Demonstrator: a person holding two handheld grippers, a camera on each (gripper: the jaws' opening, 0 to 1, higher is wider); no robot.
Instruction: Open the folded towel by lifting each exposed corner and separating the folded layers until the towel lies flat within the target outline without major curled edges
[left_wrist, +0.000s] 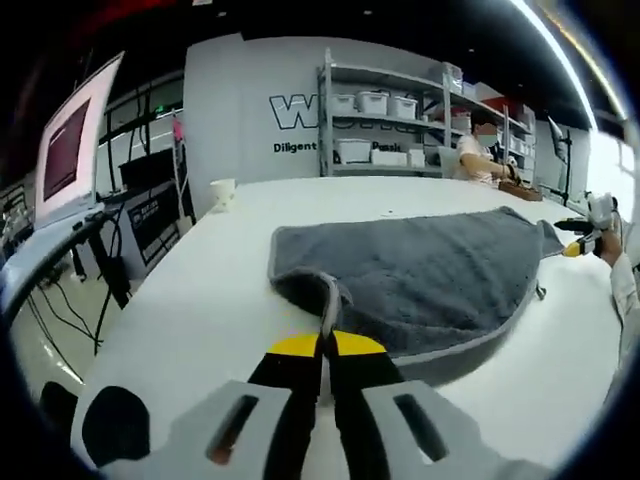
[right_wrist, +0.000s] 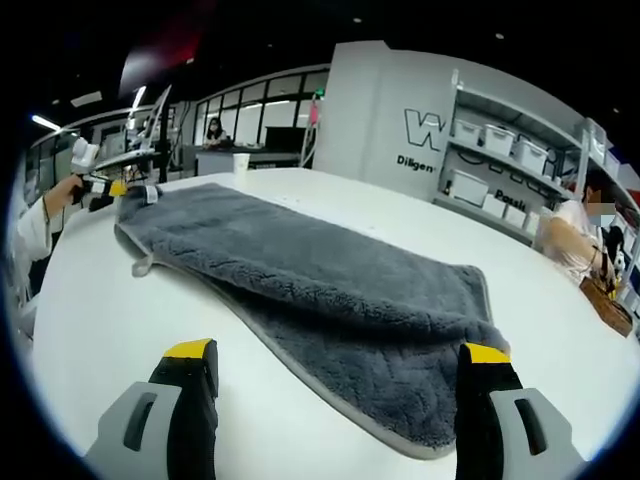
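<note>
The left tool (left_wrist: 327, 352) was pinched closed on a raised corner of the grey towel (left_wrist: 420, 275), its yellow-tipped jaws meeting on the hemmed edge. The towel spread away ahead of it across the white counter (left_wrist: 190, 300), with bare counter open to that tool's left. The right tool (right_wrist: 337, 365) stood wide apart, holding nothing, its jaws on either side of the towel's near rounded edge (right_wrist: 400, 440). Bare counter lay beyond the towel's far side. A paper cup (right_wrist: 241, 163) stood well beyond the towel.
</note>
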